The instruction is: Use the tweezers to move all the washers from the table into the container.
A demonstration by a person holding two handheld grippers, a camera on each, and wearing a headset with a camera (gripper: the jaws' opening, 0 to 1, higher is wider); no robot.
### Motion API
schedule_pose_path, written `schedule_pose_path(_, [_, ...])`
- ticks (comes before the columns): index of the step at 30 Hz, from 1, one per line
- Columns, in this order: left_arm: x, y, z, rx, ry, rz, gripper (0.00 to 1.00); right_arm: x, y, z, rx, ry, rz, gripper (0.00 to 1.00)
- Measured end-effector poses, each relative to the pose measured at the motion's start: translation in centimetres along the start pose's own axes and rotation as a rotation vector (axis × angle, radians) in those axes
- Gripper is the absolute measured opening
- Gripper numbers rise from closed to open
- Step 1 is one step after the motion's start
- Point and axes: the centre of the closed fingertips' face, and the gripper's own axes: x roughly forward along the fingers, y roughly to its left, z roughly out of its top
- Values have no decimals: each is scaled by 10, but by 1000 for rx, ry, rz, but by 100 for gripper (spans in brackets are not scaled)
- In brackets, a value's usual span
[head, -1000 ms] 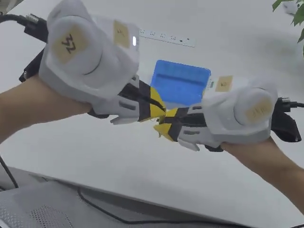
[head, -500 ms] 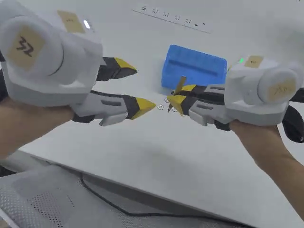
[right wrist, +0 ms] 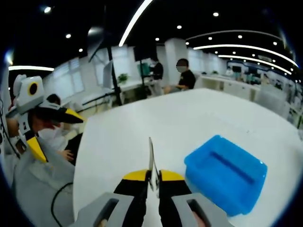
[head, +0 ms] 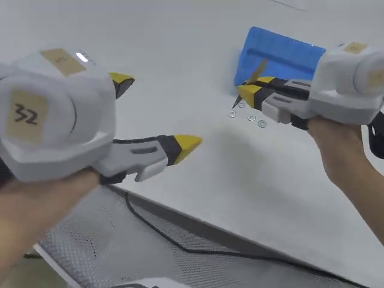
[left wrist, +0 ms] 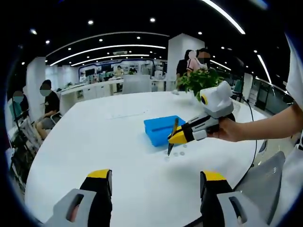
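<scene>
Tweezers (head: 259, 69), slim and pointed, are clamped between the right gripper's (head: 248, 95) closed jaws. Their tip angles down over the washers (head: 251, 117), evidently for a pick. These small flat metal rings lie loose on the smooth white table (head: 180, 54), just beside the blue plastic container (head: 282, 51) on its near-edge side. The left gripper (head: 157, 113) hangs aside, jaws wide apart and empty.
</scene>
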Motion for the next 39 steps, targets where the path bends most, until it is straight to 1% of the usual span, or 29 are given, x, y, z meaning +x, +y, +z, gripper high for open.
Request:
schedule_pose_path(2, [-1,-1,1,-10,-6,3,79,0,-2,-3,10,1,0,4])
schedule_pose_path(4, [-1,-1,3,-11,-12,14,80,1,-1,-6,41,-6,11,4])
schedule_pose_path(5, [0,-1,4,-13,-14,15,80,1,-2,-8,47,0,12,4])
schedule_pose_path(7, [1,-3,4,-22,-13,17,81,3,-2,-11,43,5,11,4])
schedule_pose_path(10, [4,-4,3,-31,-10,17,80,5,-2,-12,60,4,15,4])
schedule_pose_path(13, [6,-7,0,-35,-1,5,80,8,0,-12,52,5,18,4])
schedule_pose_path(15, [6,-10,-2,-31,8,-8,79,10,-1,-16,47,21,15,4])
schedule_pose_path(17, [6,-12,-2,-33,9,-13,79,10,-1,-18,46,25,13,4])
schedule_pose_path(19, [7,-11,-2,-28,9,-11,79,8,0,-18,49,18,10,4])
schedule_pose_path(22, [8,-11,-3,-29,8,-10,79,7,4,-19,35,23,9,4])
schedule_pose_path(24, [8,-11,-2,-28,9,-10,78,6,7,-20,-10,32,0,4])
schedule_pose_path(28, [7,-12,1,-23,7,-10,79,6,11,-21,-56,38,-15,4])
schedule_pose_path(30, [7,-13,0,-21,14,-7,82,6,9,-21,-64,43,-20,3])
schedule_pose_path(32, [7,-13,-3,-19,34,-3,84,6,5,-21,-61,54,-29,3])
schedule_pose_path(33, [7,-13,-4,-17,37,-1,85,6,4,-21,-58,55,-30,2])
schedule_pose_path(35, [7,-13,-3,-12,40,1,86,5,1,-21,-31,60,-18,2])
schedule_pose_path(37, [6,-14,-5,-13,50,0,88,4,-2,-20,-16,68,-18,2])
schedule_pose_path(39, [6,-13,-7,-12,65,3,93,1,-2,-17,1,62,-15,2])
